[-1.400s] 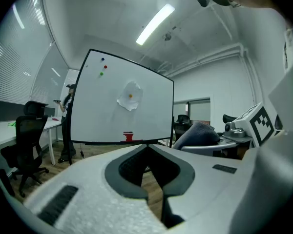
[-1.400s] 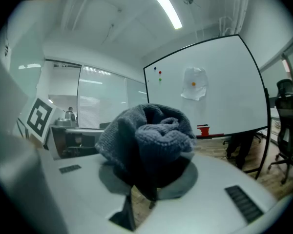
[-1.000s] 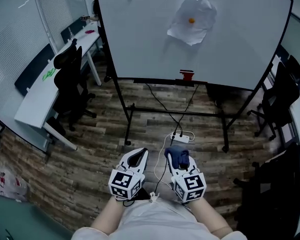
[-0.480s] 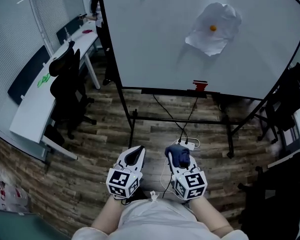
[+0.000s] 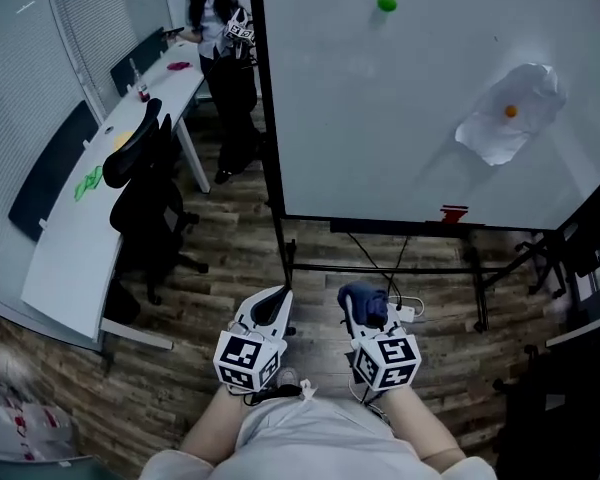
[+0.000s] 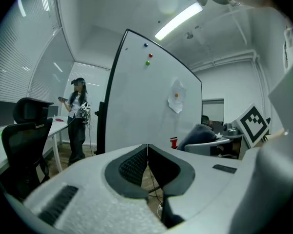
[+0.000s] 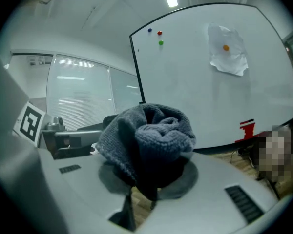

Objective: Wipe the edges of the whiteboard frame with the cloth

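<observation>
The whiteboard (image 5: 420, 108) stands on a black wheeled stand ahead of me, its black frame's left edge (image 5: 270, 118) nearest the left gripper side. A crumpled paper (image 5: 510, 123) is pinned on it by an orange magnet. My right gripper (image 5: 362, 308) is shut on a bunched blue-grey knitted cloth (image 7: 146, 138), held low over the floor. Beside it, my left gripper (image 5: 272, 308) is shut with nothing in it; its dark pads (image 6: 136, 165) meet. Both grippers are well short of the whiteboard (image 7: 210, 82).
A white desk (image 5: 100, 198) and a black office chair (image 5: 150, 198) stand at left. A person (image 5: 223, 48) stands behind the board's left edge. A power strip with cables (image 5: 405, 311) lies on the wooden floor under the board. More chairs (image 5: 580, 258) are at right.
The view has shifted left: the whiteboard slid right in the head view, and the person at the back came into sight. Both grippers kept their pose.
</observation>
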Demonstrator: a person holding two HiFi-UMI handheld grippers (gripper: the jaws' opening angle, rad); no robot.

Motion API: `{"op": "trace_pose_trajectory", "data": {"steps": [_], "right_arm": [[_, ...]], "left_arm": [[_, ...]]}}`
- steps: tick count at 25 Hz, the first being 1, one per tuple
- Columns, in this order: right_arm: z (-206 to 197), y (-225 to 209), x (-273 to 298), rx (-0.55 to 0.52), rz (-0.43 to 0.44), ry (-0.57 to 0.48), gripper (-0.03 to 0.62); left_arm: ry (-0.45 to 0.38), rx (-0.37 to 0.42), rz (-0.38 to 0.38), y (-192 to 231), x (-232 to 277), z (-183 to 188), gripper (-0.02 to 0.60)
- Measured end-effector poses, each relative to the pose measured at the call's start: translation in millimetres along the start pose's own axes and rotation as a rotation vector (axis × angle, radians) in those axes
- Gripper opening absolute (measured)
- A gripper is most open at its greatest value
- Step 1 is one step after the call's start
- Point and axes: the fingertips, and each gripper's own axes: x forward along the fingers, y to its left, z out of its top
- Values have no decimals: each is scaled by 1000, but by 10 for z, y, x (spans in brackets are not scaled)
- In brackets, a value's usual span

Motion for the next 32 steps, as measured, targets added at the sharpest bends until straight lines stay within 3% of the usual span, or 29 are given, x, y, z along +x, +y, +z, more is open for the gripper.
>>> {"op": "trace_pose_trajectory", "data": {"steps": [4, 9, 16, 22, 32], "right_arm": [[151, 188, 610, 11, -4, 0, 69], [174, 333, 1191, -7, 14, 44, 69], [-82, 428, 1844, -18, 69, 158, 69], [-266, 395, 2410, -43, 135, 251, 69], [-687, 236, 3281, -111, 190, 407, 69]], "left_arm": [[0, -4, 13, 648, 83, 98, 20], [20, -27, 23, 1140, 186, 20, 20], [57, -44, 76, 1540, 355, -177, 20], [95, -91, 173, 1837, 495, -348, 20], [126, -143, 236, 2117, 702, -662, 20]]}}
